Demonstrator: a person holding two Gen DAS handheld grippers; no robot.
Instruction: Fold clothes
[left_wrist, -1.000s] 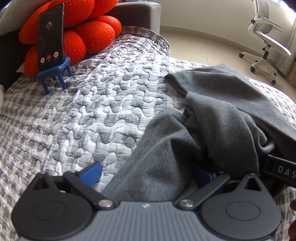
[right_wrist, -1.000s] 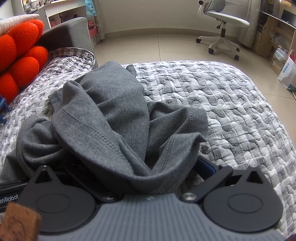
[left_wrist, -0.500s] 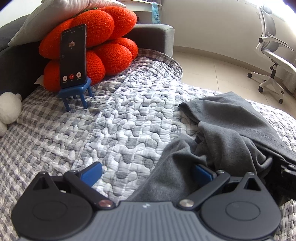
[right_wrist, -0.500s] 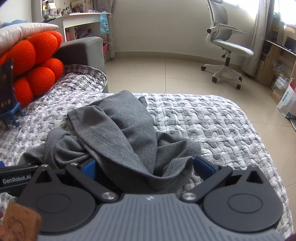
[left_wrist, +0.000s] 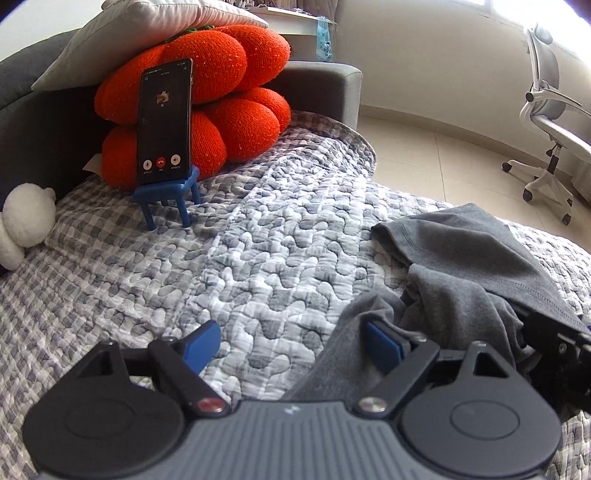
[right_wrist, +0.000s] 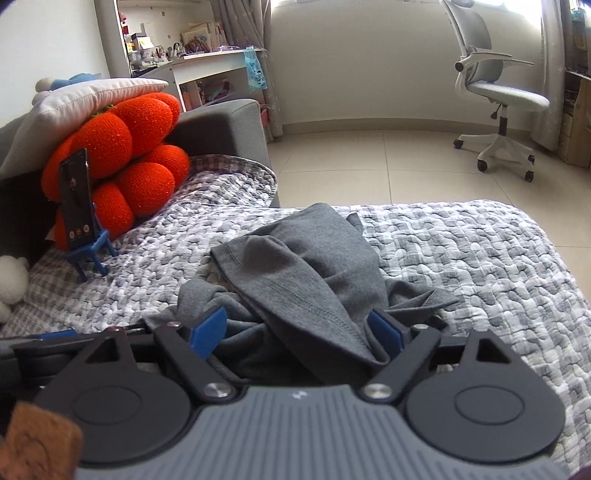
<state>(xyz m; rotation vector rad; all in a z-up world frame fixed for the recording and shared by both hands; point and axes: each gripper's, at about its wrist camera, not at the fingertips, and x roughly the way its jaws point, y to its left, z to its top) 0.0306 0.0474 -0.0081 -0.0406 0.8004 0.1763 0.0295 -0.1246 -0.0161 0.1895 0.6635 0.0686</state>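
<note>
A crumpled dark grey garment (right_wrist: 306, 273) lies in a heap on the quilted grey-and-white bedspread (right_wrist: 480, 258). It also shows in the left wrist view (left_wrist: 469, 266) at the right. My right gripper (right_wrist: 299, 332) is open with its blue pads on either side of a fold of the garment. My left gripper (left_wrist: 295, 343) is open; grey cloth lies against its right pad, and bare quilt shows between the pads. The two grippers are side by side at the near edge of the heap.
A phone (left_wrist: 165, 122) stands on a small blue chair-shaped stand (left_wrist: 166, 195) in front of an orange pumpkin cushion (left_wrist: 207, 96) at the sofa's back. A white plush toy (left_wrist: 22, 225) lies at the left. An office chair (right_wrist: 498, 99) stands on the tiled floor beyond.
Both grippers have pulled back and tilted upward, so the garment looks farther and more of the room shows. Less cloth lies between the left pads than before.
</note>
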